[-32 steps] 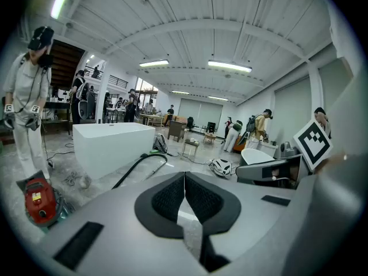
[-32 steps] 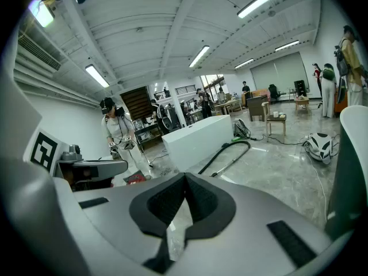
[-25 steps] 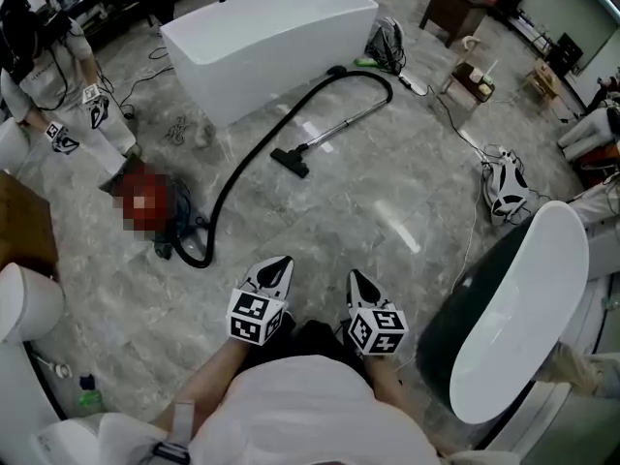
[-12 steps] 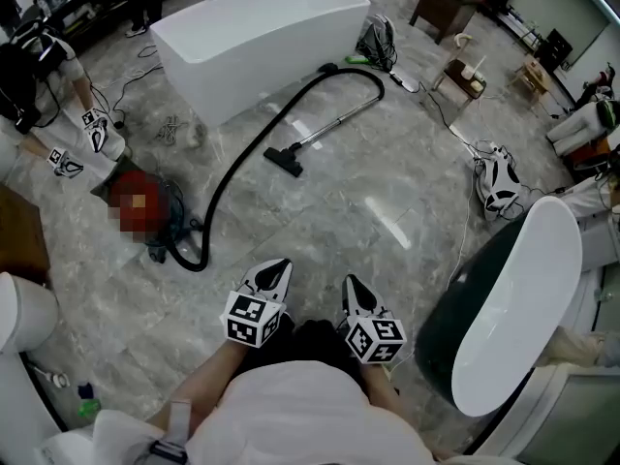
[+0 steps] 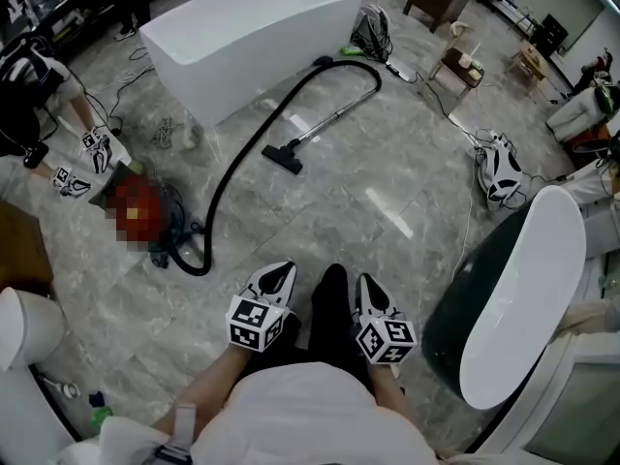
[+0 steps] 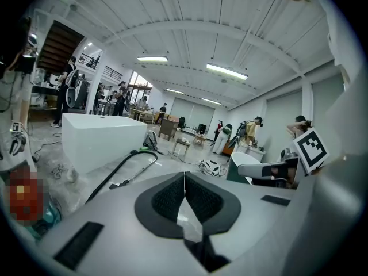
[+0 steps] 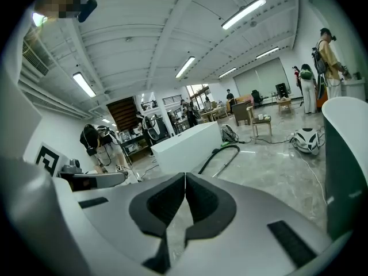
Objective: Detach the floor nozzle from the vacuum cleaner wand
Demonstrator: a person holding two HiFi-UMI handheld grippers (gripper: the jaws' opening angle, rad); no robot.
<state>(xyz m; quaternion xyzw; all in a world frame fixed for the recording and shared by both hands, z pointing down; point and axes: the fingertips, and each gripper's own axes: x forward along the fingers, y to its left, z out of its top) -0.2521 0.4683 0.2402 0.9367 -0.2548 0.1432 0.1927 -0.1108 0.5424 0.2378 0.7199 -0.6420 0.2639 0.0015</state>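
The black floor nozzle [image 5: 284, 159] lies on the grey marble floor, joined to the silver wand [image 5: 334, 119]. The wand runs up to a black hose [image 5: 228, 177] that loops back to the vacuum body [image 5: 165, 235]. My left gripper [image 5: 280, 272] and right gripper [image 5: 367, 285] hover side by side near my body, well short of the nozzle. Both are shut with nothing between the jaws. The left gripper view looks past its closed jaws [image 6: 184, 175] to the nozzle [image 6: 118, 184]. Beyond the right gripper [image 7: 185, 175] only the hose [image 7: 221, 150] and wand show.
A white bathtub [image 5: 252, 32] stands behind the vacuum. A dark green and white tub [image 5: 513, 298] is close on my right. A white pack [image 5: 500, 177] with cables lies at the right. Another person [image 5: 58, 114] holding grippers bends at the left. Small tables stand at the back.
My dark trouser leg has come forward between the two grippers. The head view has shifted a little, so the vacuum sits slightly higher and further left. Both grippers stay shut and almost still.
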